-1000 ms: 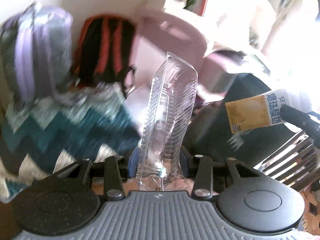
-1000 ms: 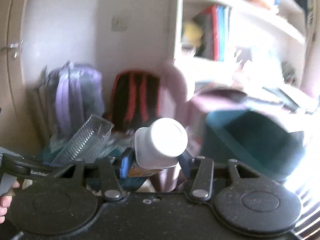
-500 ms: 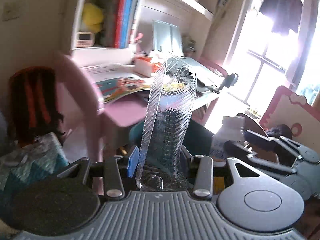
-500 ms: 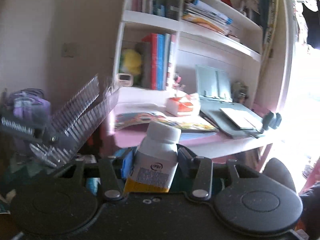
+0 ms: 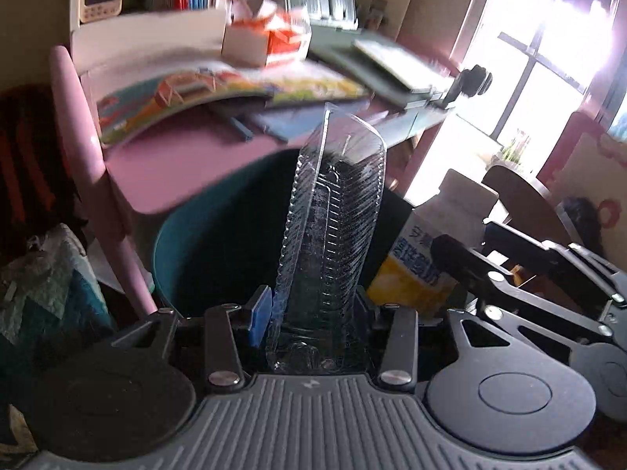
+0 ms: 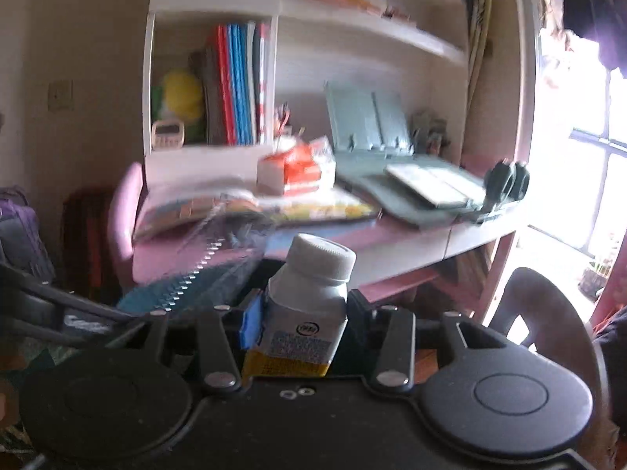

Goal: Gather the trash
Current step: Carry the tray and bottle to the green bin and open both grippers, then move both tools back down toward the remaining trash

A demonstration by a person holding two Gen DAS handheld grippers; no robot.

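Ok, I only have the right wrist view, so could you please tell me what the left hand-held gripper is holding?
Observer: The left hand-held gripper is shut on a clear ribbed plastic container, which stands upright between its fingers.
Operator: Thank you. Is a bin anywhere near it?
Observer: Yes, a teal bin with a dark inside opens just beyond the container, below the edge of the pink desk.
Operator: And where is my bottle relative to those?
Observer: The white bottle, in the right hand-held gripper, is to the right of the container, near the bin's right side.
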